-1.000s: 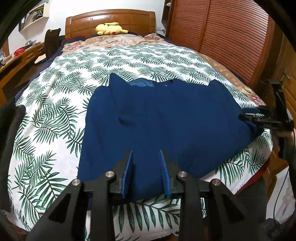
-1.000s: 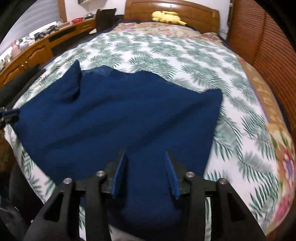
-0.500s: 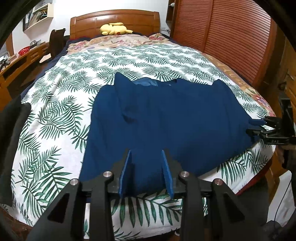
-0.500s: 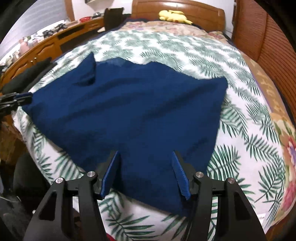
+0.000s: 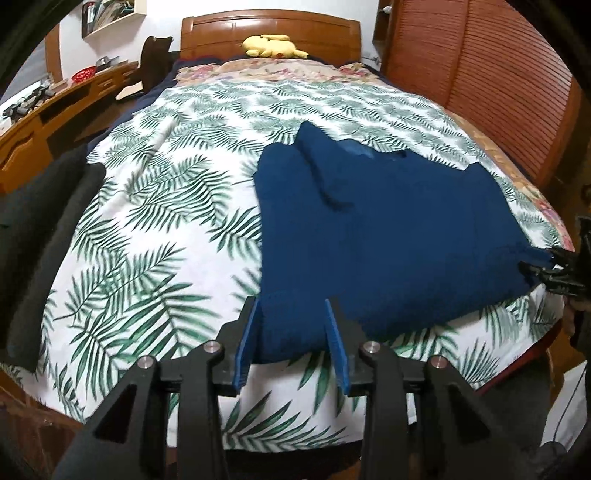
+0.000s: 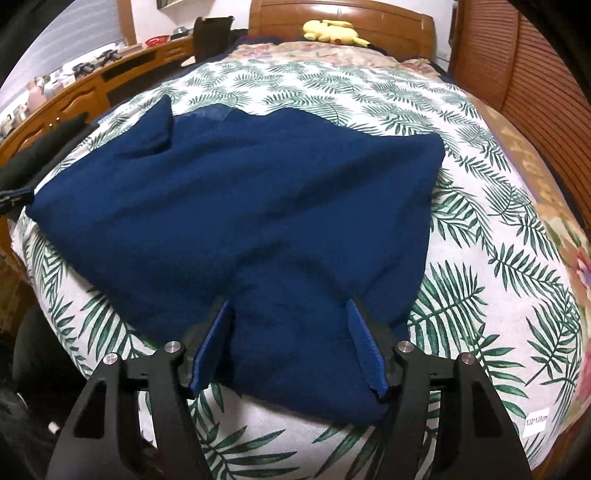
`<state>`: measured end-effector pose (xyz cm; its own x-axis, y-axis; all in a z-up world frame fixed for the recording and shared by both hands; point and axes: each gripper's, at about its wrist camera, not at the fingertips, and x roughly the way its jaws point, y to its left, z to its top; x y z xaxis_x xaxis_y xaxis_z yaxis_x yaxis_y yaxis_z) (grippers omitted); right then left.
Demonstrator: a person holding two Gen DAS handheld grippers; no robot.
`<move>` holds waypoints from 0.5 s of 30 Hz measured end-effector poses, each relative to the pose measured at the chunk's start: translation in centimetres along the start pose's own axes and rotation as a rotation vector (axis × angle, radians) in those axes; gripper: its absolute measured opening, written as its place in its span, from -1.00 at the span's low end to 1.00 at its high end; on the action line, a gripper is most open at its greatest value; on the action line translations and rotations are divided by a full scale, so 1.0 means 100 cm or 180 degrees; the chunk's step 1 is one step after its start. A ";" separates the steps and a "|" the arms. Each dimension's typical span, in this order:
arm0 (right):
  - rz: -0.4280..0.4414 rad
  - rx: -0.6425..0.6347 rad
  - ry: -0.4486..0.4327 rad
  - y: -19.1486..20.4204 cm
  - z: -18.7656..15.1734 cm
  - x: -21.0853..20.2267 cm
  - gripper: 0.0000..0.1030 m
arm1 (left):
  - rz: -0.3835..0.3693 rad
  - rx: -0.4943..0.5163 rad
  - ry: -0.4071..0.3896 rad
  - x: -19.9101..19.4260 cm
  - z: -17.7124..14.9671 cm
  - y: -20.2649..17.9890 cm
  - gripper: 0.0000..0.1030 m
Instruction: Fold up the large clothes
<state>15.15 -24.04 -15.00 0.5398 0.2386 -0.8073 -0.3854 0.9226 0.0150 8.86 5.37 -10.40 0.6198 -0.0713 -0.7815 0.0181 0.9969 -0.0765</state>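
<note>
Left wrist view: the left gripper, at lower centre, has just been opening, released over the near corner of the navy blue garment spread on the palm-leaf bedspread; black clothing lies far left. Right wrist view: the right gripper, jaws widening, straddles the hem unclamped; this looks like letting go after laying flat, so the next move calls for fresh grips to fold; a yellow plush toy sits at the headboard, well apart.

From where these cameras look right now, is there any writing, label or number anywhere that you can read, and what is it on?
"120*120cm": a small white tag at the near right edge of the leaf-print bedspread, seen from the right wrist.
Nothing readable on the blue garment, nor anywhere in the left wrist view.
</note>
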 end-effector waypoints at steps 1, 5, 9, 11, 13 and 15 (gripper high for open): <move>-0.0007 0.0000 -0.0002 0.001 0.000 0.000 0.29 | 0.0018 -0.0011 0.0018 0.001 -0.002 0.002 -0.33; -0.0042 -0.0007 0.0003 0.003 0.001 0.000 0.31 | -0.0019 -0.0141 0.0148 0.012 -0.012 0.013 -0.30; -0.0054 -0.0013 0.0013 0.003 0.001 0.000 0.31 | -0.0076 -0.0219 0.0163 0.018 -0.017 0.015 -0.29; -0.0054 0.0005 0.0007 0.004 0.001 0.000 0.31 | -0.0104 -0.0258 0.0160 0.021 -0.018 0.016 -0.28; -0.0059 0.0009 -0.0003 0.004 0.001 0.000 0.31 | -0.0137 -0.0339 0.0170 0.024 -0.019 0.019 -0.27; -0.0058 0.0015 -0.0010 0.003 0.001 0.000 0.31 | -0.0157 -0.0423 0.0152 0.024 -0.021 0.021 -0.27</move>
<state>15.09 -23.70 -14.98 0.5491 0.2226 -0.8056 -0.3719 0.9283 0.0030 8.77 7.18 -13.74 0.5827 -0.1246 -0.8031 -0.0585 0.9792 -0.1944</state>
